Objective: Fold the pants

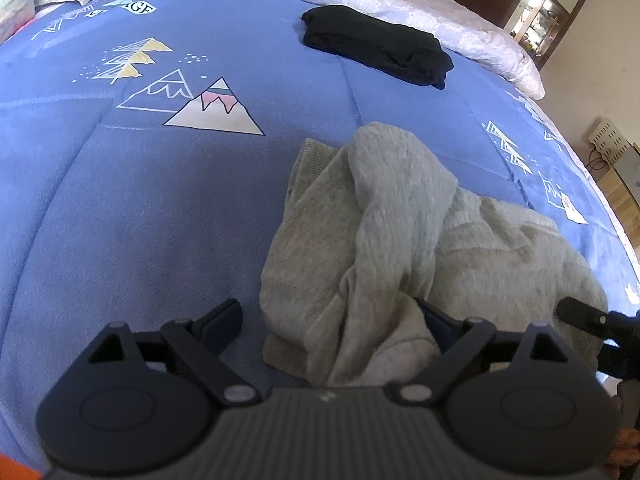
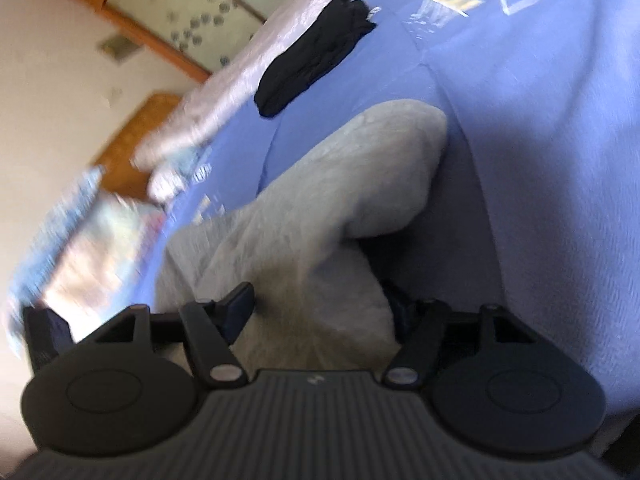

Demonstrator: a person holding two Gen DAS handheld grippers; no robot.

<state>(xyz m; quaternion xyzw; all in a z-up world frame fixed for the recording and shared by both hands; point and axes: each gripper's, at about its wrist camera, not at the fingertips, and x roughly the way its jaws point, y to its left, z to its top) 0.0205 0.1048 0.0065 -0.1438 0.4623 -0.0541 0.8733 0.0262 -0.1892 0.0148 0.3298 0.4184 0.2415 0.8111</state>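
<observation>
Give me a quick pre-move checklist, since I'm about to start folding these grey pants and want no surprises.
1. Left gripper jaws open: ok.
2. Right gripper jaws open: ok.
3. Grey pants lying flat: not ok, bunched in a heap.
4. Waistband or leg ends located: cannot tell.
5. Free blue quilt beside the heap for spreading: ok.
6. Folded black garment apart from the pants: ok.

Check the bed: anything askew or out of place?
The grey pants lie in a crumpled heap on the blue quilt, legs bunched, unlike the neatly folded black garment further back. Nothing else stands out.
</observation>
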